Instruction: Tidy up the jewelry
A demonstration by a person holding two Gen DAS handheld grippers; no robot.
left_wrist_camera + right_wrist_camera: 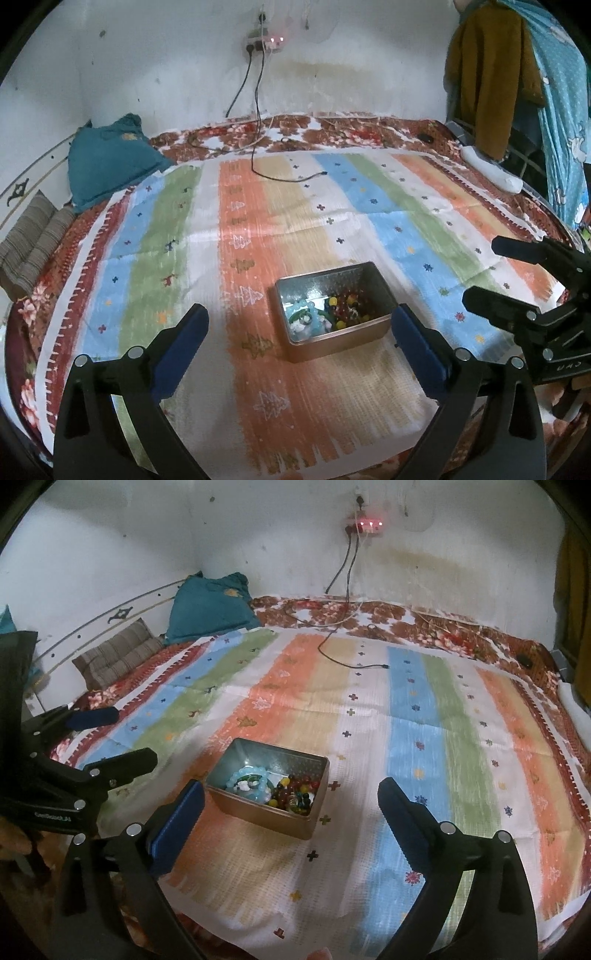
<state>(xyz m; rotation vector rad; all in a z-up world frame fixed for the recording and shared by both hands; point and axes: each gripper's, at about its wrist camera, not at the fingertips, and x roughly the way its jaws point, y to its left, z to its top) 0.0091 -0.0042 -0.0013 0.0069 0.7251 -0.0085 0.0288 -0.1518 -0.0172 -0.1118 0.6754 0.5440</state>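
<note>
On the striped cloth (243,206) sits a metal tin (334,334) with bead bracelets (291,794) heaped inside. Left gripper (299,332) and right gripper (291,805) both gape wide and empty just near it, so the gathering looks done; perhaps only closing remains.

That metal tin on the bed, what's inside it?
The tin holds a pale blue bead bracelet and a heap of dark, red and yellow beads. Whatever lies beneath them is covered.
</note>
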